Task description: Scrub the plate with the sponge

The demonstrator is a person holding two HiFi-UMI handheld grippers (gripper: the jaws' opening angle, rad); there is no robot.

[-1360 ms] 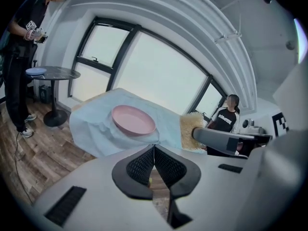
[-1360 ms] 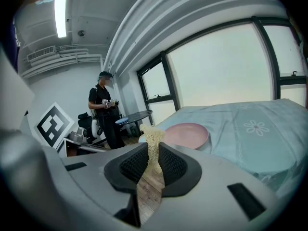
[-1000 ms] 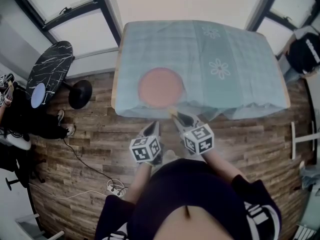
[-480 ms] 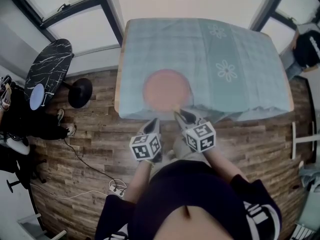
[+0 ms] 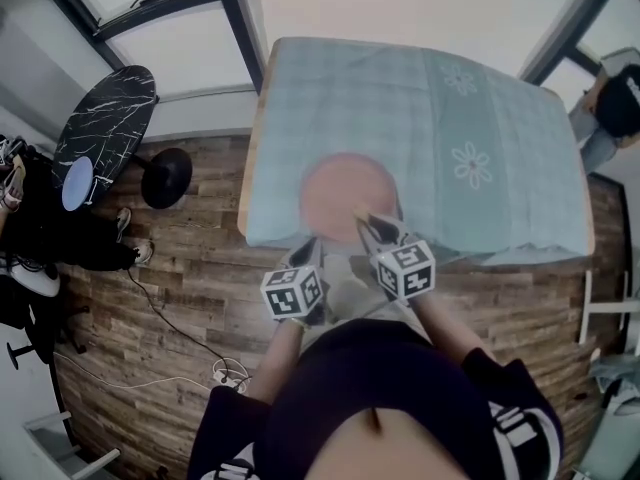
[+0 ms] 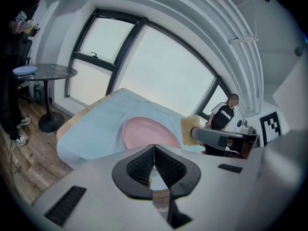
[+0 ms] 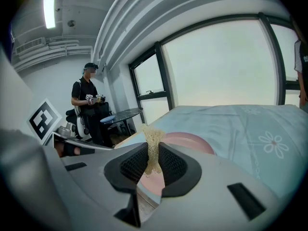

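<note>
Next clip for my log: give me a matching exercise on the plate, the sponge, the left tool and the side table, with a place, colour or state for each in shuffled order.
1. plate
2. sponge
3. left tool
4. side table

A. shut, with nothing in it
B. pink, lying on the blue tablecloth
C. round, with a black marbled top
D. clamped in the right tool

Pairs: 1-B, 2-D, 3-A, 4-C

Sponge (image 7: 153, 148) between fingers (image 7: 132, 165), above plate (image 7: 190, 143)
</note>
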